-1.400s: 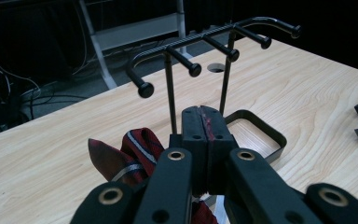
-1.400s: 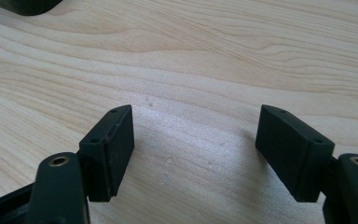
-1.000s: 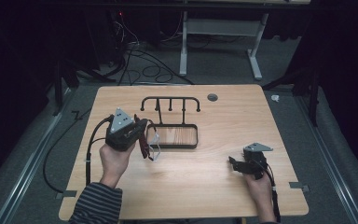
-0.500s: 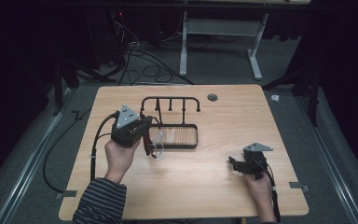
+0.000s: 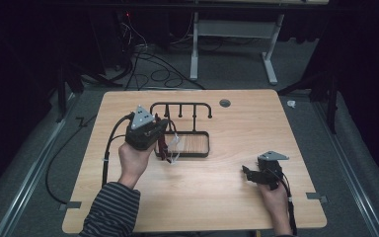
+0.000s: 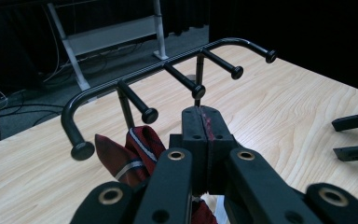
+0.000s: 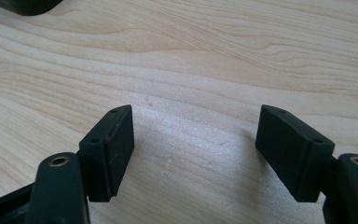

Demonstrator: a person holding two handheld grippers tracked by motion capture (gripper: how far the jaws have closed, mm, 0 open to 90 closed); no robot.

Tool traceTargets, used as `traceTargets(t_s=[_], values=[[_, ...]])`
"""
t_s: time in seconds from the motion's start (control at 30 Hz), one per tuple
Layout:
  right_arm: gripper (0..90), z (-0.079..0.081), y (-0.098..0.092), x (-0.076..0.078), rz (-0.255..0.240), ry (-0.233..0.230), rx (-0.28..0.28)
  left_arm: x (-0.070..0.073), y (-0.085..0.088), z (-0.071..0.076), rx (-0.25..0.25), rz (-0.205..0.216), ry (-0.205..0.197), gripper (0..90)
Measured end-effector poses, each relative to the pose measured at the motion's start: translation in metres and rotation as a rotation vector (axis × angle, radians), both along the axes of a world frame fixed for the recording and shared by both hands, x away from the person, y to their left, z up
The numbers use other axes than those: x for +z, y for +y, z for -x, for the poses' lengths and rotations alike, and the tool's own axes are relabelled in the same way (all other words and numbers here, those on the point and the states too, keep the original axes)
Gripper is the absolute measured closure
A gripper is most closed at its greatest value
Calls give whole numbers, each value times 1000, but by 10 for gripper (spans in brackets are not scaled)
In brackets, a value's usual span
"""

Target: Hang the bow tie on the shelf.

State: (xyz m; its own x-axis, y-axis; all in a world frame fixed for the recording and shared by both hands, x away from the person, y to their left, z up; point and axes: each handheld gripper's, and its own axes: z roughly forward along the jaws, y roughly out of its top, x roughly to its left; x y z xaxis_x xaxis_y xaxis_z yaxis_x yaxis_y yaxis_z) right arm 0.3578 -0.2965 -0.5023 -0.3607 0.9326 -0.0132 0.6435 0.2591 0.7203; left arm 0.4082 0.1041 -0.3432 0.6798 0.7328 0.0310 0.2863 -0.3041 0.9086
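Resting low on the table (image 5: 217,197), the right gripper (image 5: 250,174) sits spread and empty. Farther out, the left gripper (image 6: 206,135) pinches a red striped tie (image 6: 137,151) just short of the black peg rack (image 6: 168,70). Hanging looks not yet done. Something clear dangles there too, hard to make out.

You can read no text, label, brand or number in any of these views. The wooden table (image 5: 217,197) has a plain surface, and the black rack (image 6: 168,70) carries no sign or mark.
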Motion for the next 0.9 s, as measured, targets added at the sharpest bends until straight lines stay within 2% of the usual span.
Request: traceTargets(t_s=[0.53, 0.9], values=[[291, 0, 0, 0, 2, -2, 4, 0, -15, -12, -21, 6, 23, 896], [291, 0, 0, 0, 2, -1, 4, 3, -25, -20, -28, 8, 24, 896]])
